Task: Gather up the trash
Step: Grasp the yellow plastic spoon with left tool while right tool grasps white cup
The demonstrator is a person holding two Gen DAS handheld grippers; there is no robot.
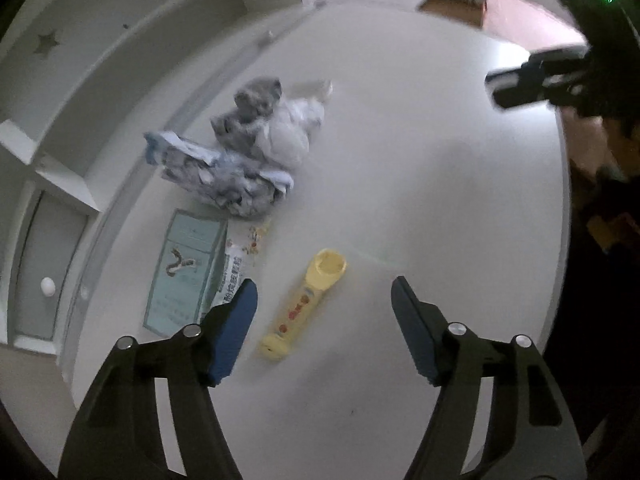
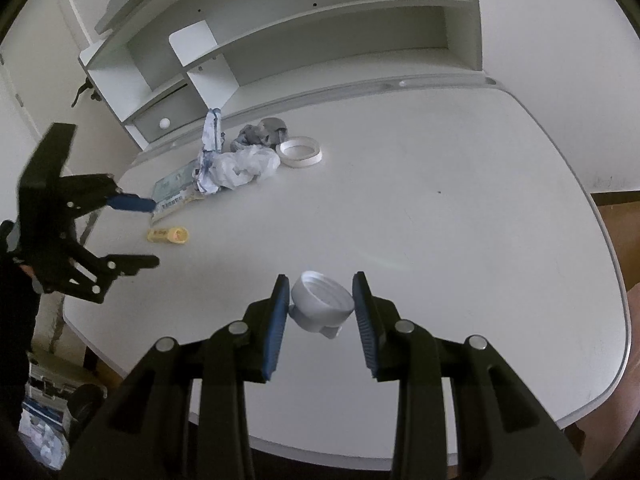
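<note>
The right tool (image 2: 321, 304) gripped a small white cup (image 2: 320, 306) between its 2 blue pads, lifted above the near middle of the white bench (image 2: 460, 208), with bare bench stretching right to the rounded edge. The left tool (image 1: 324, 308) hung with its jaws apart and nothing between the pads, above a yellow tube (image 1: 304, 304) lying flat near the bench's left edge. Just beyond the tube lay a pale green carton (image 1: 188, 276), flat and partly under a crumpled printed wrapper (image 1: 224, 176). A white plastic bag (image 2: 244, 166) and a grey wad (image 2: 262, 132) were heaped together next to it, close to the far edge below the shelf unit (image 2: 280, 40), and a white tape ring (image 2: 300, 152) sat just right of them. The left wrist view was blurred, so print on the carton was unreadable.
</note>
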